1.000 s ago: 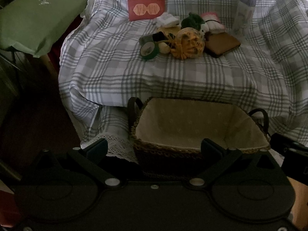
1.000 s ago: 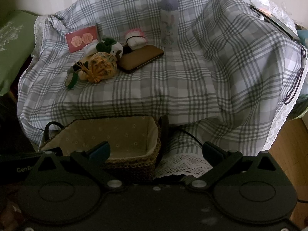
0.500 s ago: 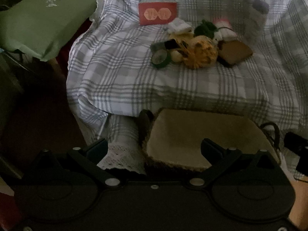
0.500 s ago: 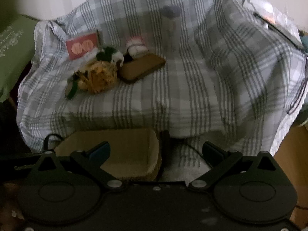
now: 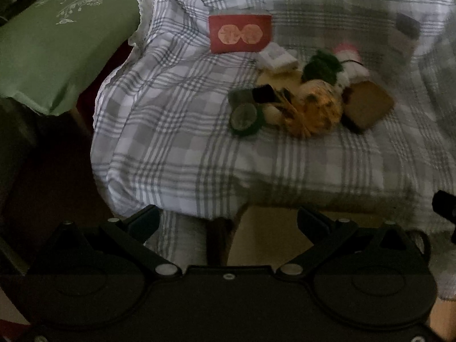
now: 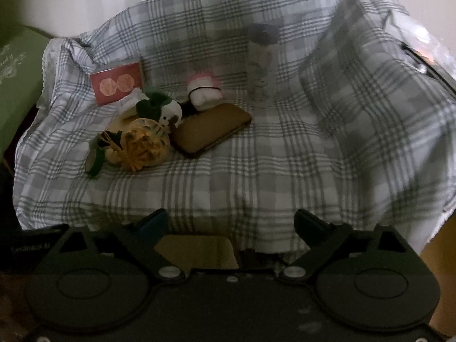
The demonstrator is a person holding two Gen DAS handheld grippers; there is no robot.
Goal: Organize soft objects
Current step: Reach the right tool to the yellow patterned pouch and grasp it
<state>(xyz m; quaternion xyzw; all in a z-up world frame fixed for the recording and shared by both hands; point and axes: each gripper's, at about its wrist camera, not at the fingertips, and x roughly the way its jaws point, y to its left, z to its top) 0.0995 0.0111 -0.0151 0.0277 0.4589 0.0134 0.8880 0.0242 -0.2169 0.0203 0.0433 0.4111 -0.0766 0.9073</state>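
Left wrist view: my left tongs [image 5: 226,222] stand wide with nothing between them, low in the picture. Ahead is a seat draped in a plaid cloth [image 5: 176,131]. A small heap of things sits on it, well apart from the tongs: a red card [image 5: 239,34], a green tape roll [image 5: 245,116], an orange-patterned soft ball [image 5: 320,108], a green plush [image 5: 322,67], a pink and white bundle [image 5: 349,61] and a brown wallet [image 5: 369,105]. Just below the seat's front edge, near the tongs, shows the pale lining of a basket [image 5: 273,239], mostly hidden by my tool. A green cushion [image 5: 57,42] lies off to the left.

Right wrist view: my right tongs [image 6: 230,225] are also apart and empty, and they have just been closing a little with nothing between them. The same heap lies up and to the left on the cloth. The ball is touching the tape roll and just beside the wallet. A blurred white bottle [image 6: 260,65] stands behind. A corner of the basket shows between the tongs' arms.

I judge this the approach step: nothing is picked yet and the basket looks empty. The next move calls for reaching further in over the seat to one soft item, likely the ball or plush, and bracketing it without dragging the tape or wallet along.
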